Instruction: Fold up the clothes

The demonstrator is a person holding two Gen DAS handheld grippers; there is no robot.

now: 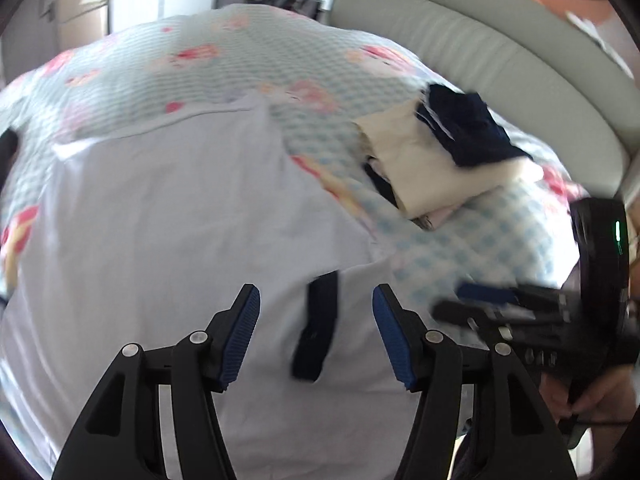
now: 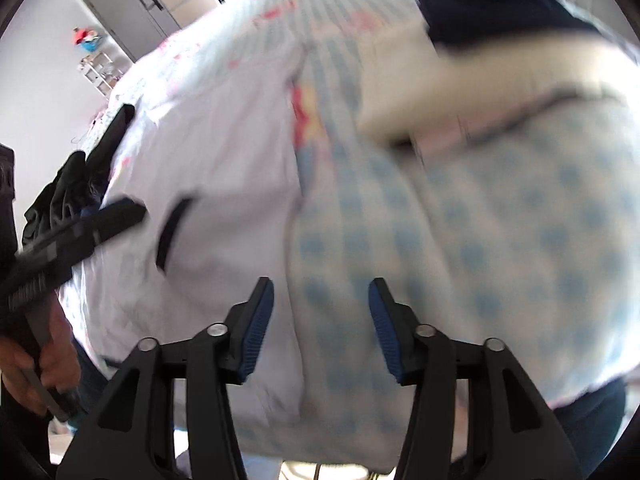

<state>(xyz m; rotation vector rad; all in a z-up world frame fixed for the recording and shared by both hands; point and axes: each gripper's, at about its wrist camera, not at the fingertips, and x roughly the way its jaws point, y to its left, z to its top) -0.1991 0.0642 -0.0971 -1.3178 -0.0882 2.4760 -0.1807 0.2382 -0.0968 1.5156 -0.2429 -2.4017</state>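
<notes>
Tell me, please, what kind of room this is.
Probably a bedroom: a blue-checked bedsheet with pink flower prints covers a bed, a grey padded headboard curves behind it, and a small stack of folded cream and navy clothes lies on it.

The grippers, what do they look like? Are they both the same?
Yes, they look alike. The left gripper and right gripper are black plastic, with angular linked arms, silver round pins at the joints, and ribbed blue pads on each finger.
</notes>
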